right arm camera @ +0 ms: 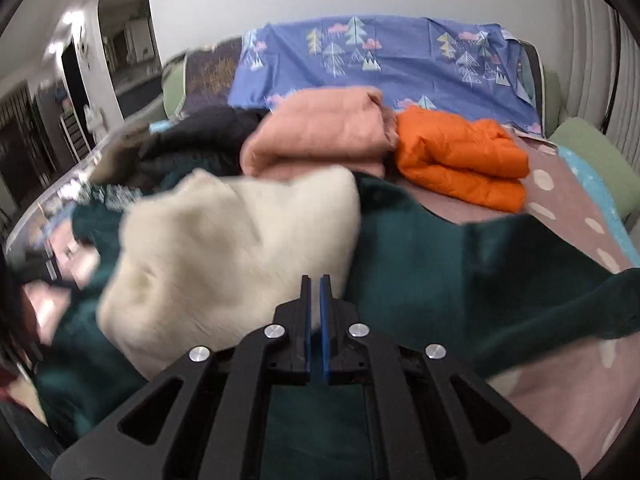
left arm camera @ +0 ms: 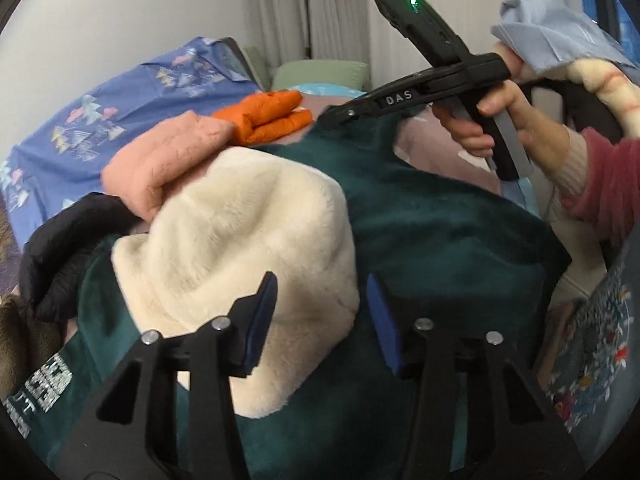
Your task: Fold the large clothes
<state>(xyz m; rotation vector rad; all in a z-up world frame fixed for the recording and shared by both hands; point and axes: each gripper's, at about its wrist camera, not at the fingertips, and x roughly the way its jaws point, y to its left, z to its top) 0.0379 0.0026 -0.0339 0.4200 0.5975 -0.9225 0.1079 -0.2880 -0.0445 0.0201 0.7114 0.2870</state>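
A dark green fleece garment (left arm camera: 440,232) (right arm camera: 420,272) lies spread on the bed, with its cream lining (left arm camera: 240,240) (right arm camera: 224,248) turned up in a mound on the left. My left gripper (left arm camera: 322,312) hovers open over the edge of that mound, its blue pads well apart and pressing on nothing. A hand (left arm camera: 500,128) holds my right gripper (left arm camera: 328,114) at the garment's far edge. In the right wrist view, my right gripper (right arm camera: 315,284) has its pads nearly together, and only a thin sliver shows between them. I see no cloth pinched there.
A folded pink garment (right arm camera: 316,136), a folded orange puffer (right arm camera: 460,160) and a black garment (left arm camera: 68,248) lie behind the green one. A blue tree-print sheet (right arm camera: 400,60) covers the back. A mauve spotted bed cover (right arm camera: 560,200) shows at the right. Pale blue cloth (left arm camera: 552,32) hangs over the person's arm.
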